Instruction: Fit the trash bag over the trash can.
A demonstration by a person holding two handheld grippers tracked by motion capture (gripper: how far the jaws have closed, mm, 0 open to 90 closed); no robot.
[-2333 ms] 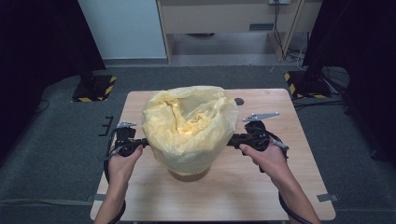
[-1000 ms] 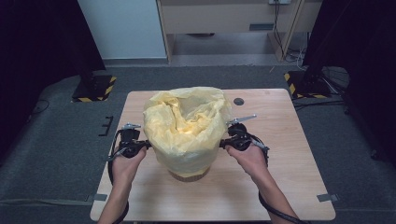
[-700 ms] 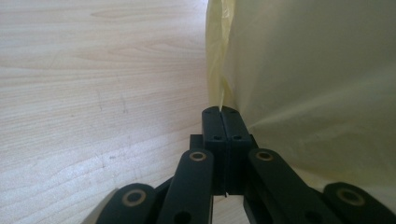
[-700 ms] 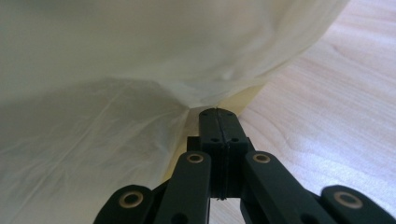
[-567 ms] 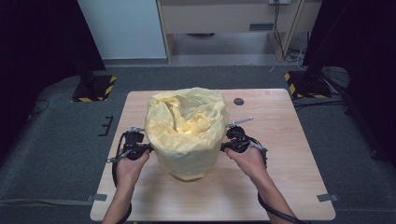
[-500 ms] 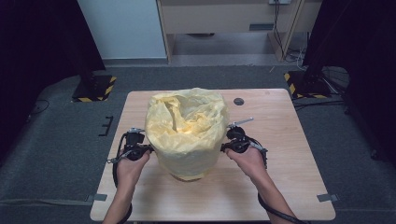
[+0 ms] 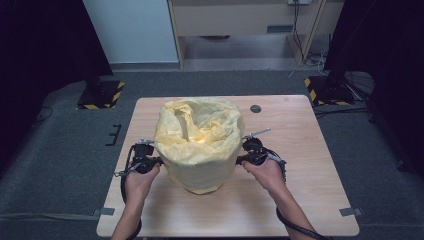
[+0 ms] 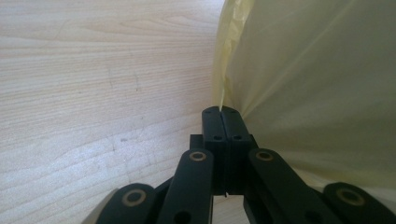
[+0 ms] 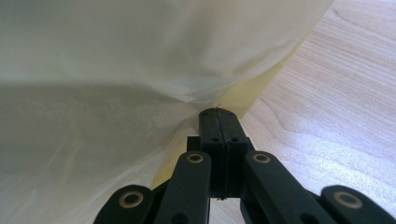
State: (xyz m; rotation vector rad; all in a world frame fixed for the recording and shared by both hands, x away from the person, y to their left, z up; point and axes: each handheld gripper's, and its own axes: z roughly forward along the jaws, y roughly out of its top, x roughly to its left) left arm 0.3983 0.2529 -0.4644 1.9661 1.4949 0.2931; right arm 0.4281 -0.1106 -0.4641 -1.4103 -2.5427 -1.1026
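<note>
A: While both claws pinch the yellow plastic bag [image 7: 200,145] on opposite sides, why grip so low on the film?

B: Judging by the pictures, the bag is being drawn down over a bin, so each hand takes the folded-over skirt. The left claw [image 8: 221,112] is closed tight, a thin pleat of film caught right at its tips; the rest of the bag hangs just past the tips, to the right of them in the left gripper view.

A: And the other?

B: The right claw [image 9: 218,113] is clamped likewise, film bunching into its tips and spreading above and to their left in its own view.

A: Why opposite sides?

B: Probably so the pull stays even and the bag, standing mid-bench [image 7: 310,150] between the claws, doesn't tip.
</note>
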